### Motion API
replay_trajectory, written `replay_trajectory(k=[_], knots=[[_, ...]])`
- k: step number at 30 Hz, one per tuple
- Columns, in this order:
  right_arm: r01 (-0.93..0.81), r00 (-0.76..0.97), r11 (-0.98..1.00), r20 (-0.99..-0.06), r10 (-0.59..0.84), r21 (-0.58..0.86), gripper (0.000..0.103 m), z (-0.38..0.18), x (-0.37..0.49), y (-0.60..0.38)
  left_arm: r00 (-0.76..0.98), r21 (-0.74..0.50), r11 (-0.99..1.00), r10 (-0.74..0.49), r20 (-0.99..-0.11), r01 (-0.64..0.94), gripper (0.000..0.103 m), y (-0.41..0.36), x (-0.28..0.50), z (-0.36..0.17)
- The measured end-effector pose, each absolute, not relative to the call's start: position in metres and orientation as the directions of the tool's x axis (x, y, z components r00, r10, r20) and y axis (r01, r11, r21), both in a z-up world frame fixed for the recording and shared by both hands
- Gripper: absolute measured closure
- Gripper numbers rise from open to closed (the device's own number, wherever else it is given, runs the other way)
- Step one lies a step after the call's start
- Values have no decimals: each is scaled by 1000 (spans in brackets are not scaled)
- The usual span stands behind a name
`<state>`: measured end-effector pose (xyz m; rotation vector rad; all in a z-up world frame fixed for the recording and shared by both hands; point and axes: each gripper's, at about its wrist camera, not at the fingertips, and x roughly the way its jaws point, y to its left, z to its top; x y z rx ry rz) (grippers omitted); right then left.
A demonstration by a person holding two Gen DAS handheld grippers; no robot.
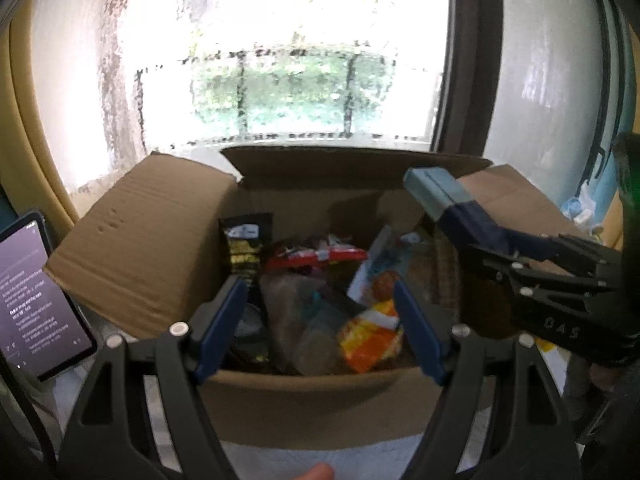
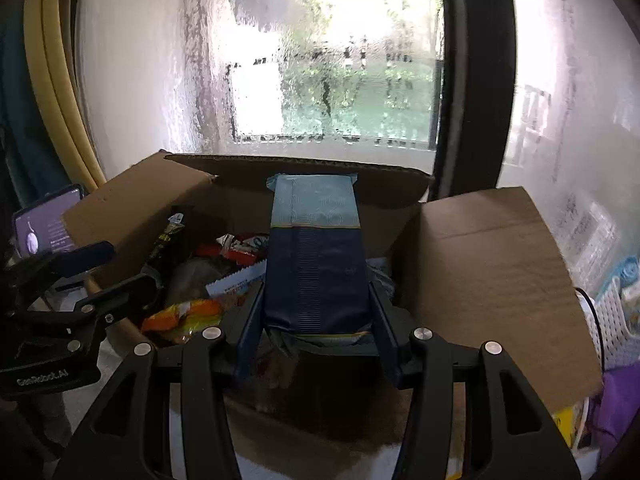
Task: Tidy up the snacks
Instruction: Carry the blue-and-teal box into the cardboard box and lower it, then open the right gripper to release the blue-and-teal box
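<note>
Clamped in the right gripper is a long blue snack packet, its dark lower half pinched between the two fingers and its pale blue end sticking out over the open cardboard box. From the left wrist view the same packet hangs above the box's right side, clear of the contents. Inside the box lies a loose heap of snacks: an orange wrapper near the front, a red packet further back, a black and yellow pack standing against the left wall, and a white-edged pouch tilted in the middle. Spread and carrying nothing, the left gripper points into the box with the orange wrapper just beside its right finger. Both grippers sit close together over a narrow opening, so they could knock into each other, or the packet's free end could catch a raised flap and twist in the grip. Held only by its lower half, the packet may also slip or droop if bumped. A tablet with a lit screen leans just beside the left flap on the worktop, where a swing of the left gripper could tip it.
</note>
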<state>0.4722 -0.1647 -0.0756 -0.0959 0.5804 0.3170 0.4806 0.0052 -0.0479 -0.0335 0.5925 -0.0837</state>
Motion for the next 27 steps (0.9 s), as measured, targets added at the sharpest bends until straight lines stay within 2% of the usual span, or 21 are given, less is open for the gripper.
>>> replay_trajectory(k=[21, 22, 23, 25, 27], knots=[[-334, 737, 943, -627, 254, -11, 49, -80, 530, -120, 836, -102, 995, -58, -546, 3, 26, 53, 494, -57], [-339, 737, 941, -626, 255, -15, 46, -79, 529, -117, 836, -105, 995, -58, -546, 1, 26, 55, 493, -57], [-341, 741, 940, -620, 259, -15, 37, -78, 528, -115, 836, -105, 994, -56, -546, -2, 26, 58, 491, -57], [-347, 751, 938, -606, 264, -21, 28, -75, 524, -111, 836, -108, 994, -54, -546, -6, 26, 61, 491, -57], [-346, 758, 938, -596, 265, -23, 27, -72, 519, -109, 838, -109, 994, -52, -543, -10, 26, 64, 487, -55]])
